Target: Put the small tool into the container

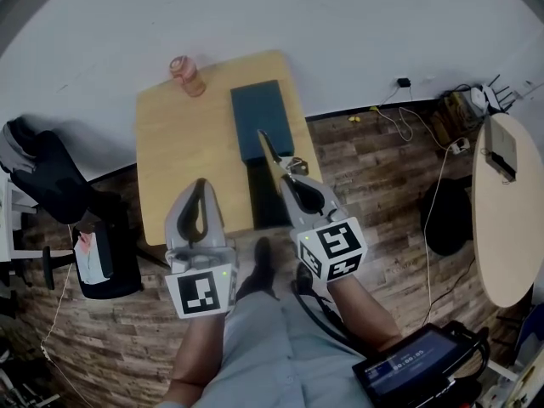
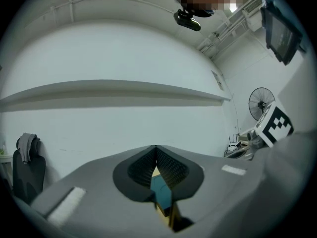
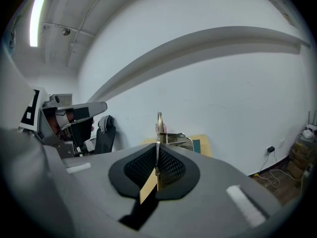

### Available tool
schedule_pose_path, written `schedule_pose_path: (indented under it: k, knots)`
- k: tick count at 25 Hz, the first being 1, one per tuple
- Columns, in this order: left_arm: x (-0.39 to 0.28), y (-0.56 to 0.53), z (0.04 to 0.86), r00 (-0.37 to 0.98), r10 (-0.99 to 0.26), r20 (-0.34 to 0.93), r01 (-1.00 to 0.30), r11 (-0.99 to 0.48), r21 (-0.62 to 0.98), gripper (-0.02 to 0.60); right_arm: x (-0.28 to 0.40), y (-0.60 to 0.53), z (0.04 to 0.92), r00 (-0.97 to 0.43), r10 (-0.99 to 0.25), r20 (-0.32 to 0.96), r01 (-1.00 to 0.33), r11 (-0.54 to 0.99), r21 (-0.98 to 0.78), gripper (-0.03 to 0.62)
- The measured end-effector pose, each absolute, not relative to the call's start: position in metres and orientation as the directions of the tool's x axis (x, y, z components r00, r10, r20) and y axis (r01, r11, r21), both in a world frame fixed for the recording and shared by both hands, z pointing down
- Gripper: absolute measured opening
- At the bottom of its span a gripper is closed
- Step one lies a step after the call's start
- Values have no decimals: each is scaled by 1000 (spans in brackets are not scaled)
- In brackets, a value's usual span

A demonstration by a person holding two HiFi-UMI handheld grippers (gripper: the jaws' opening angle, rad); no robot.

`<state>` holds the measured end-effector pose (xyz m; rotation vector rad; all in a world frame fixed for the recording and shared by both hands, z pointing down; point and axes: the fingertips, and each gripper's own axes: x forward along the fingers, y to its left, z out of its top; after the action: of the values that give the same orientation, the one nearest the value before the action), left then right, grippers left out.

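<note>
Nearest, over the front edge of the wooden table [image 1: 183, 155]: left gripper [image 1: 201, 182], jaws pressed together and empty. Just beside it, right gripper [image 1: 289, 177], jaws pinching the small tool [image 1: 274, 153], a thin metal piece raised off the tabletop and pointing toward the container [image 1: 262, 113]. Just beyond the tool's tip, the dark teal container, flat on the table's right half. Farther back, a pink bottle [image 1: 188, 76], apart to the container's left. At the sides, a black chair [image 1: 47, 177] left, a round table [image 1: 503, 228] and floor cables [image 1: 408, 121] right.
</note>
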<state>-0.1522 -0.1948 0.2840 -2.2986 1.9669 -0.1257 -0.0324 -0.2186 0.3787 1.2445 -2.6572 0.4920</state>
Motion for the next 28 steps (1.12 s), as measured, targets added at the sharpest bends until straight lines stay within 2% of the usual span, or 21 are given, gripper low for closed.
schedule_pose_path:
  k: [4,13,28]
  knots:
    - [-162,-207,304,153,-987,41,-983,-157,-91,9,-41,-226,409,-626,-701,342,-780,576,-245,5]
    - [-184,-220,340,171,-980,99,-979,-181,-98,9,-54,-228,469,-600,-662,450,-798,531,-283,5]
    - [-192,-223,349,192,-969,157,-975,-206,-79,9,-48,-211,516,-552,-619,558,-833,434,-343,5]
